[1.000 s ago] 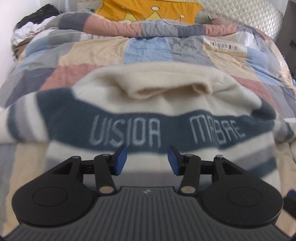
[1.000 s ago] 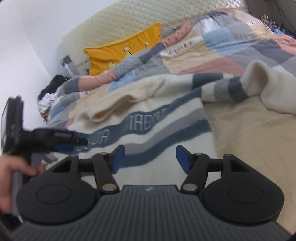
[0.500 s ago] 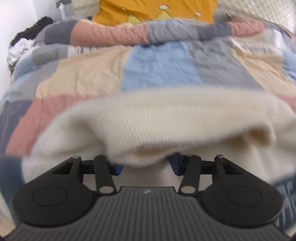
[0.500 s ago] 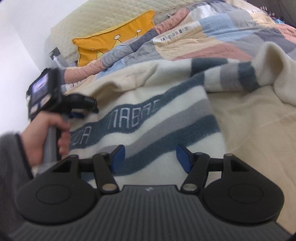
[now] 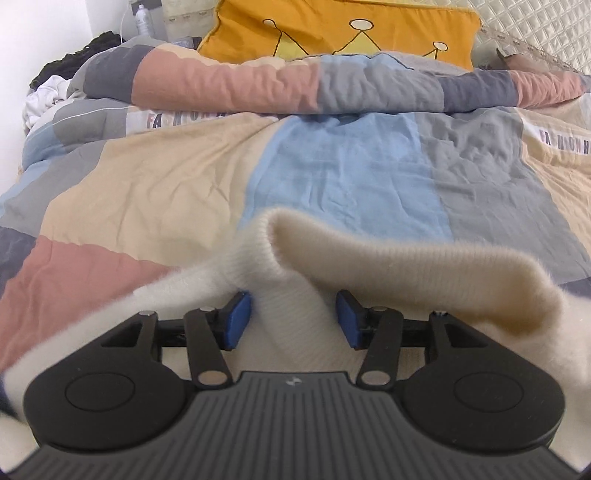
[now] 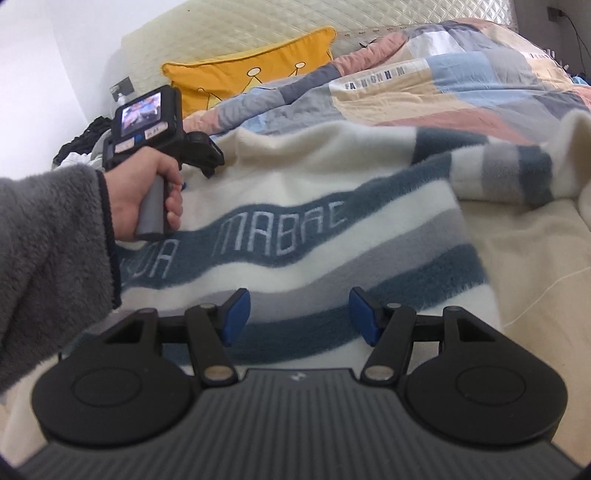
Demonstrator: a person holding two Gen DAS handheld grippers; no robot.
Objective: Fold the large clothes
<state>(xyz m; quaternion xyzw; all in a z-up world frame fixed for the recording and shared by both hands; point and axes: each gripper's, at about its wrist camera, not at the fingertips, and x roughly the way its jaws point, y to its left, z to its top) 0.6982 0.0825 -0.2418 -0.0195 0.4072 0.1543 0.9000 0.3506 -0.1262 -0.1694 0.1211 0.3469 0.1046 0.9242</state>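
Patchwork quilting (image 5: 177,192) is spread over the bed, with a yellow crown-print pillow (image 5: 332,26) seen at twelve o'clock. A cream sweater (image 6: 332,206) with blue and grey stripes is laid flat on it, its collar (image 5: 388,258) bunched between the parted jaws of the left gripper (image 5: 293,317), the pads not pressing. The right gripper (image 6: 299,314) is poised over the striped hem at six o'clock, jaws closing on nothing.
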